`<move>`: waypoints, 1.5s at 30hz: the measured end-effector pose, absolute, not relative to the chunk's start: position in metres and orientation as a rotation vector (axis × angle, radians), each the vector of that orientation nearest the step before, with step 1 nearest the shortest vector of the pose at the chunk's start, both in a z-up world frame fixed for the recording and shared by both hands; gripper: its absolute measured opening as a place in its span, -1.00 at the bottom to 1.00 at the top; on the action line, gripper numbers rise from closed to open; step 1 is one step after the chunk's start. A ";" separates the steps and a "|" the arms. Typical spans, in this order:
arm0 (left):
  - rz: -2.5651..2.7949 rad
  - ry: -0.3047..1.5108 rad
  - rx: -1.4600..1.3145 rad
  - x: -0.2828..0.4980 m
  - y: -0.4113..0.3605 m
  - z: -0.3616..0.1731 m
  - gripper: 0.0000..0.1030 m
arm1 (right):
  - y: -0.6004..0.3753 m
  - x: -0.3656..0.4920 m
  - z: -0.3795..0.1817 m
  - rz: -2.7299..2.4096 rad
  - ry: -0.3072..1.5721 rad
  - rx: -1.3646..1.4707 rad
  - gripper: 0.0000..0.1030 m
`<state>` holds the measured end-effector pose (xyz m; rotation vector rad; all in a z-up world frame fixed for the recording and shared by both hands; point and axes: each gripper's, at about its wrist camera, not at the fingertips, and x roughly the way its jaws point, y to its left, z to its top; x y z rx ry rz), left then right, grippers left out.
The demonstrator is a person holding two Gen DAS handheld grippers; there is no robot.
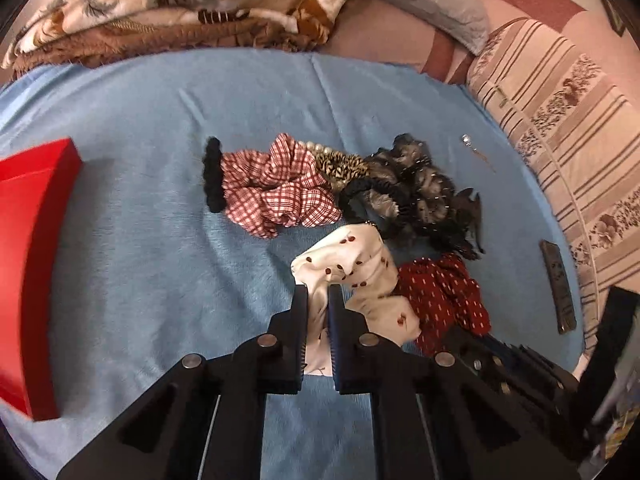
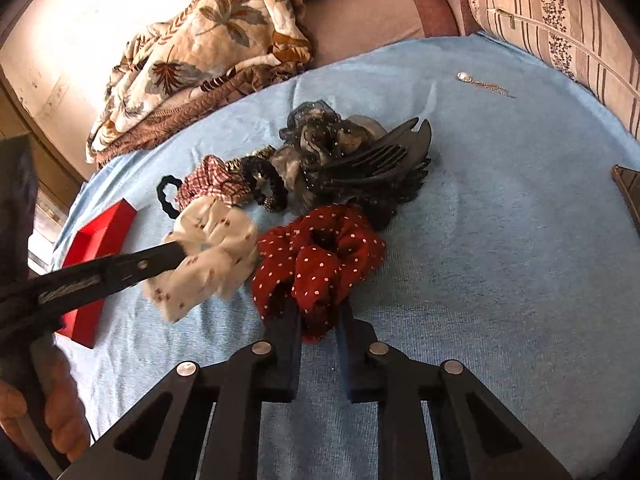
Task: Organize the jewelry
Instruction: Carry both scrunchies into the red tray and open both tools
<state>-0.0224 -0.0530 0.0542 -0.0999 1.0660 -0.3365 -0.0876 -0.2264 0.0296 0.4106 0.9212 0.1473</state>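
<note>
a: where are the 2 scrunchies?
b: on the blue towel (image 1: 140, 200). the left gripper (image 1: 318, 292) is closed on the white scrunchie (image 1: 356, 276), the right gripper (image 2: 318, 306) on the red scrunchie (image 2: 320, 252).
a: how will they handle?
b: soft and light, i think. pinch a thick fold, or thin cloth may slip.

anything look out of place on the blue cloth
Yes: a thin chain lies alone toward the far edge, apart from the heaped scrunchies. A dark flat clip also sits off by itself near the striped cushion.
</note>
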 end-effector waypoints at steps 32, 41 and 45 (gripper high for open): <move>0.130 0.884 -0.317 0.010 0.269 0.085 -0.82 | -0.007 -0.043 0.149 0.468 0.820 0.129 -0.77; 0.211 0.937 -0.367 0.046 0.311 0.062 -0.82 | 0.119 0.029 0.120 0.544 0.897 -0.016 -0.77; 0.204 0.946 -0.406 0.048 0.322 0.058 -0.82 | 0.145 0.053 0.095 0.536 0.952 -0.017 -0.77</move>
